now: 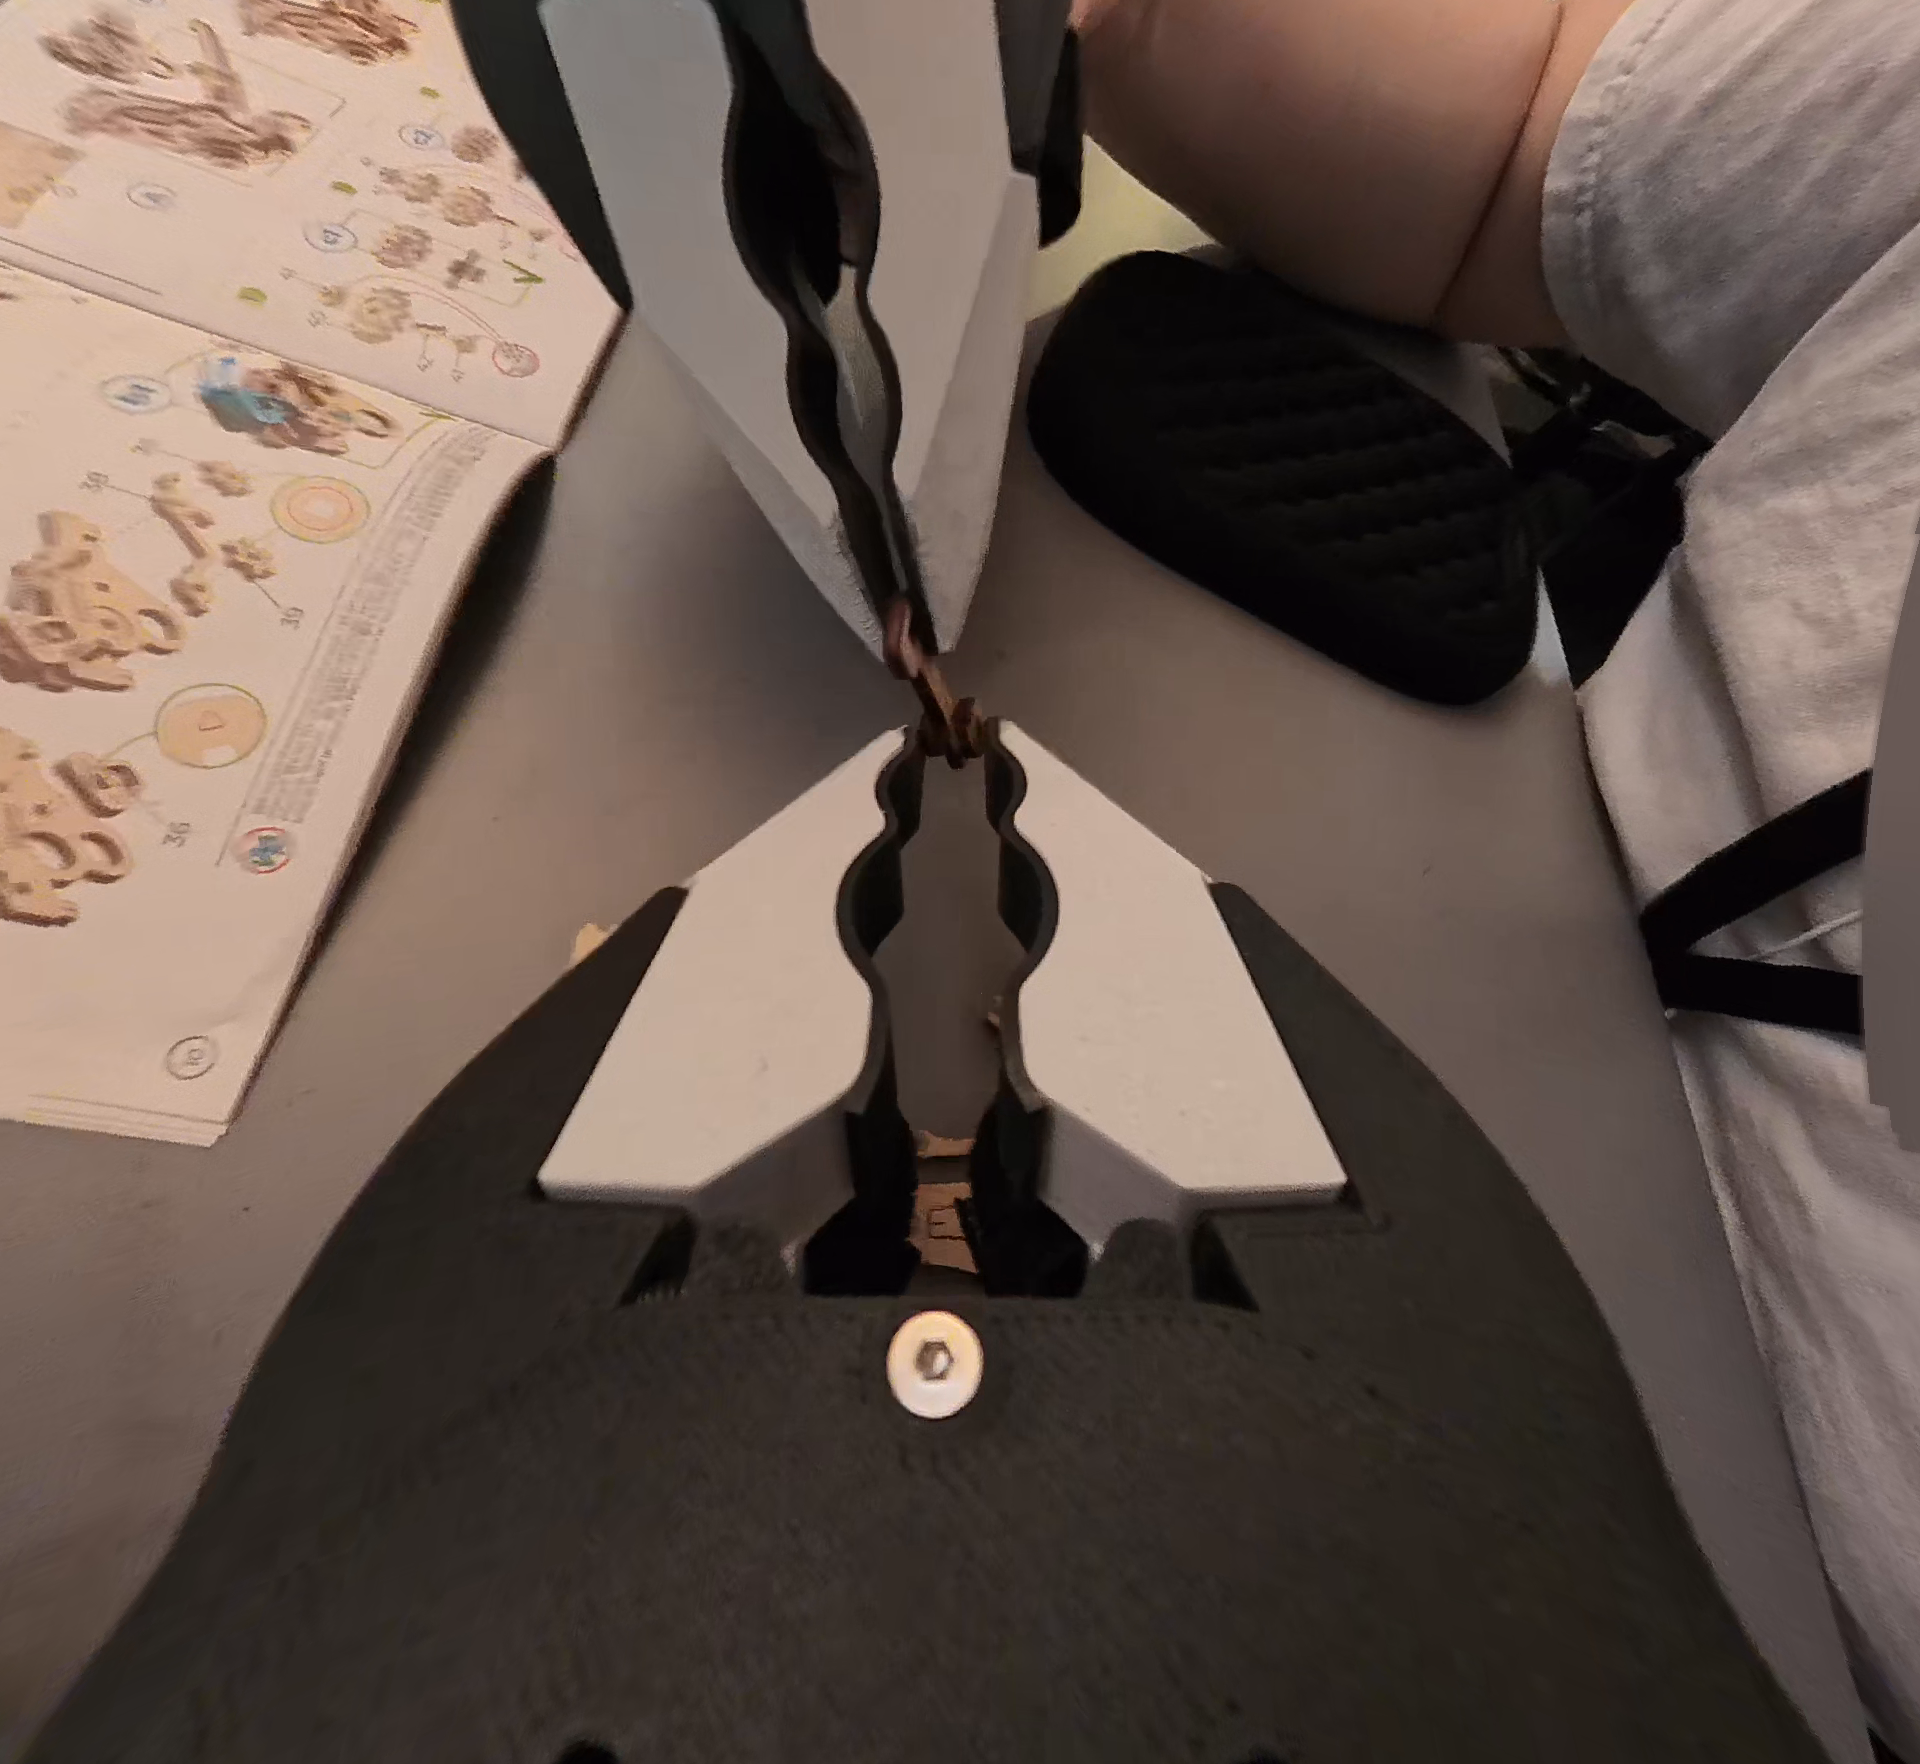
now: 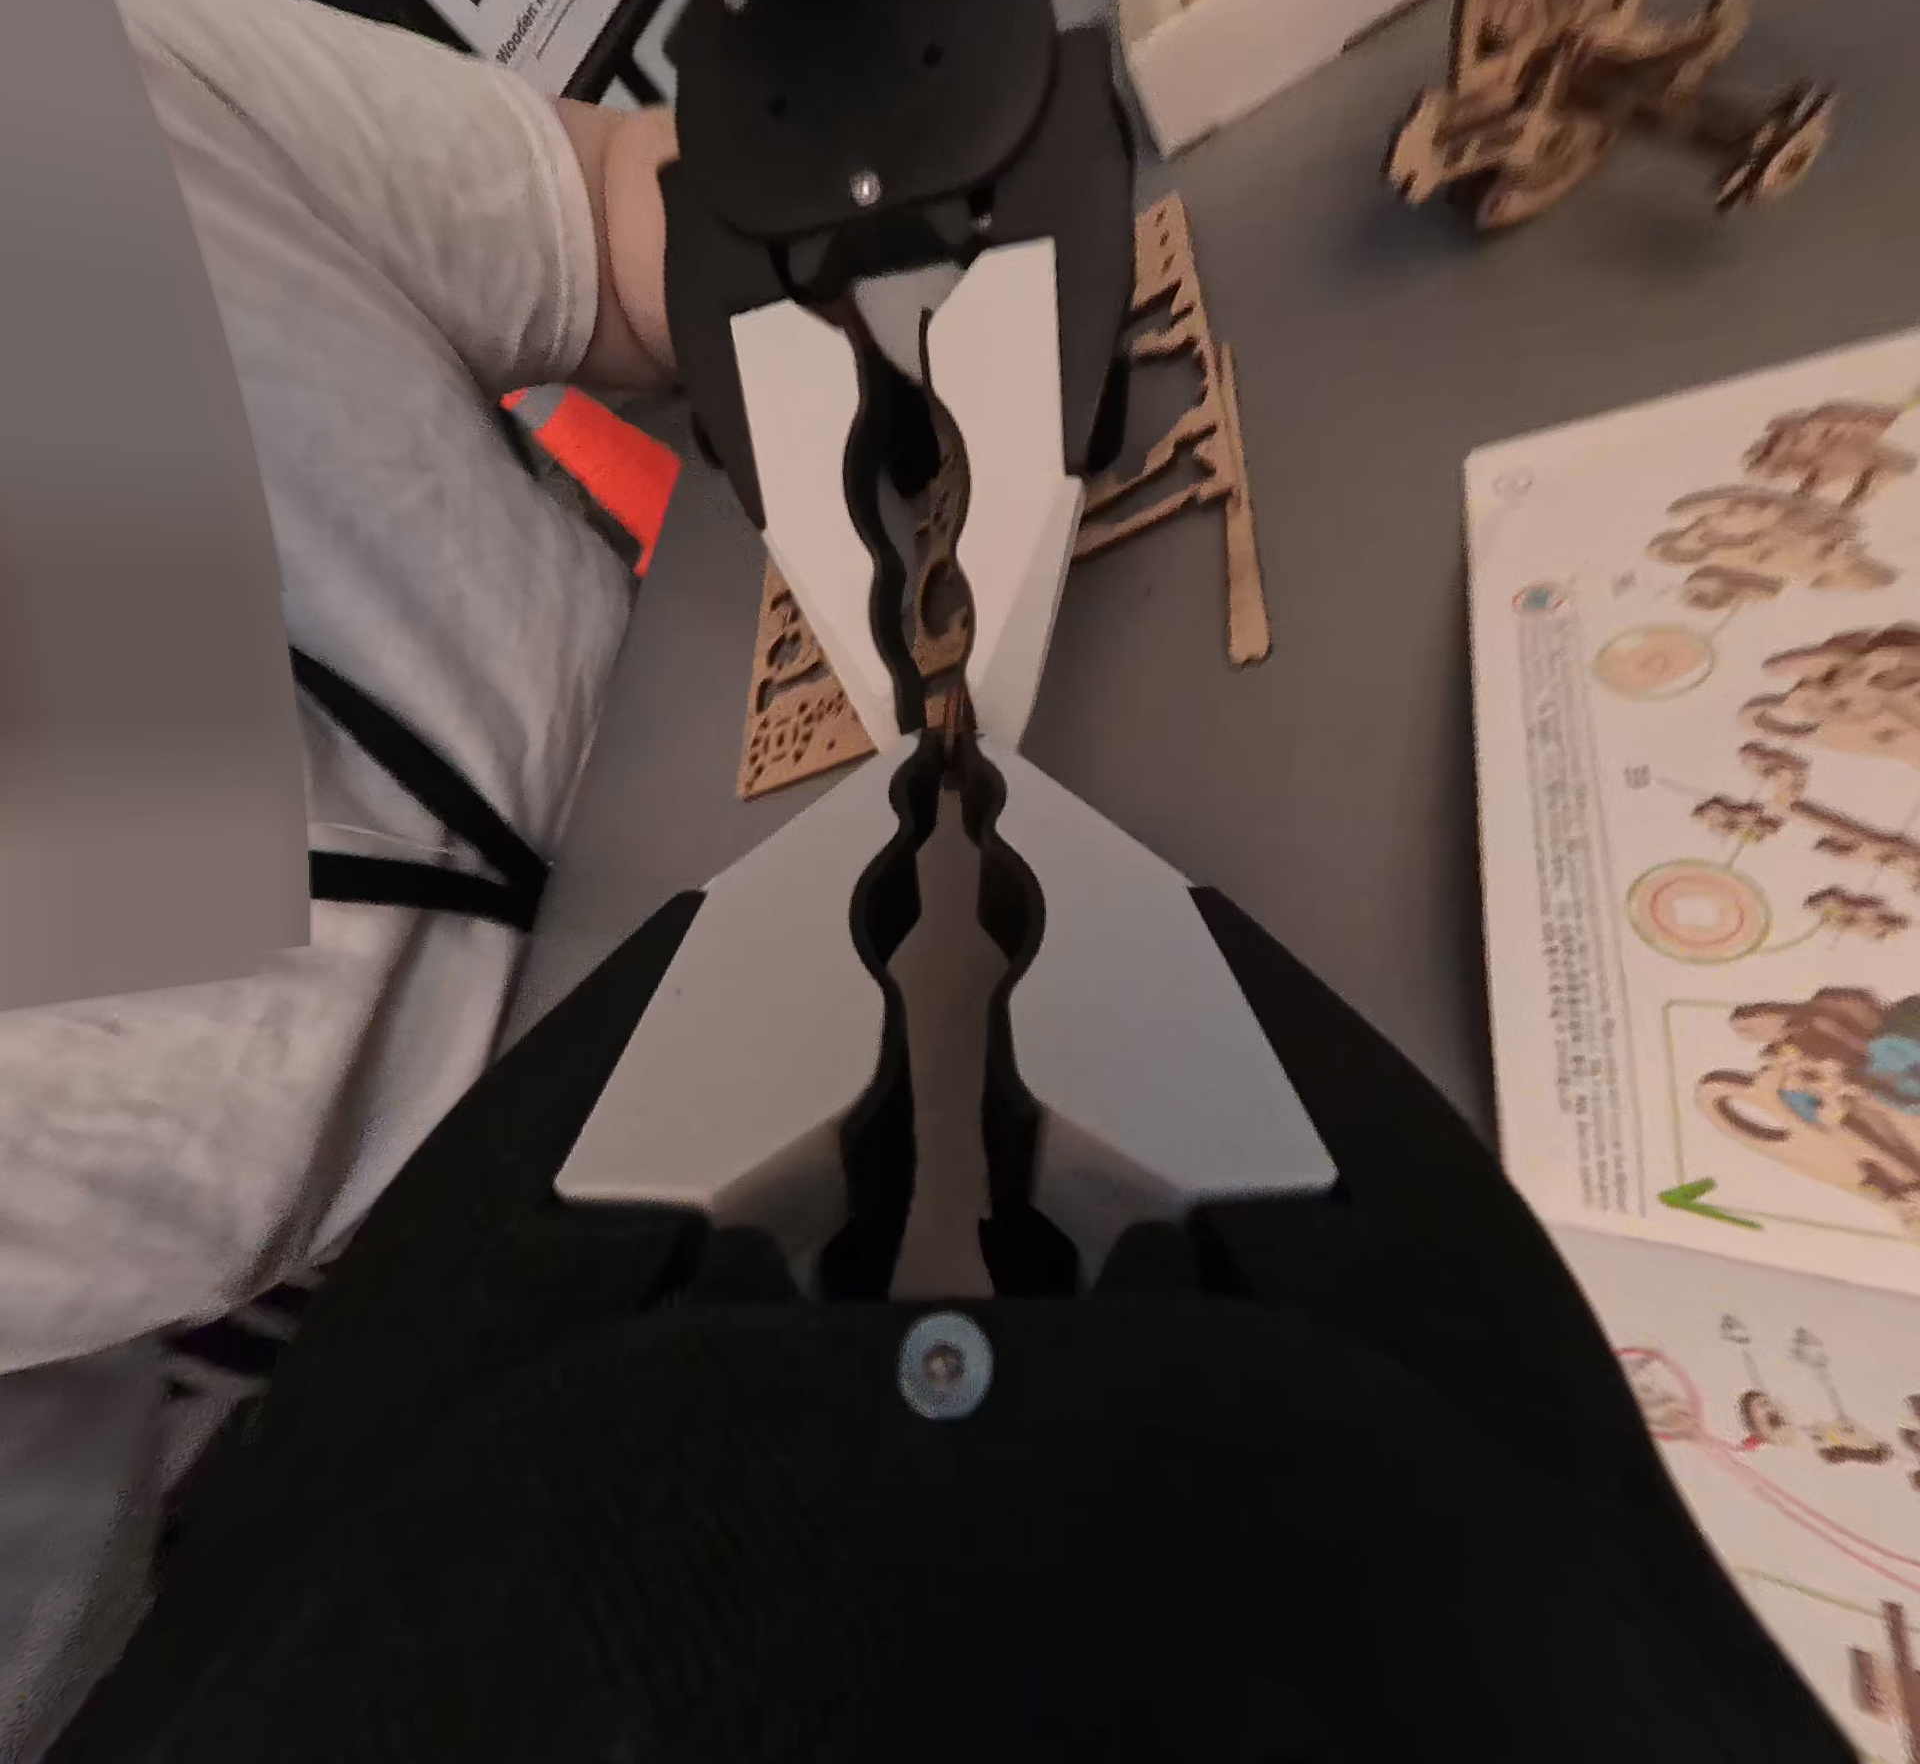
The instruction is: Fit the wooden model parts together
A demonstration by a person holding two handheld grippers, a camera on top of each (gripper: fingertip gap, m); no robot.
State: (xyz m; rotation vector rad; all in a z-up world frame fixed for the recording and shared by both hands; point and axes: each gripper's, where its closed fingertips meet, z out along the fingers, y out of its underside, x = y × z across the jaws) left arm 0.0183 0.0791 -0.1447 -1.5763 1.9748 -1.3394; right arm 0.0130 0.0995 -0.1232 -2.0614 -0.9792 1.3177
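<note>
Tip to tip above the desk (image 1: 1195, 779), the left gripper (image 1: 951, 743) pinches a small wooden part (image 1: 961, 727) while the right gripper (image 2: 951, 758) pinches a thin wooden strip (image 1: 909, 644), aligned to slot together between the jaws. Only the right wrist view shows the half-built model (image 2: 1610, 31) and punched-out sheet (image 2: 1195, 467) beyond.

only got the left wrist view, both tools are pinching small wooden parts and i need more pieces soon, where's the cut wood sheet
observer: A cut-out wooden sheet lies flat on the table, beneath the left tool.
operator: is the main model anywhere near
observer: Yes, an assembled wooden model with wheels stands at the far right, past the instruction booklet. It is blurred.
operator: anything else by it
observer: A white box sits beside the model, between it and the sheet.
</note>
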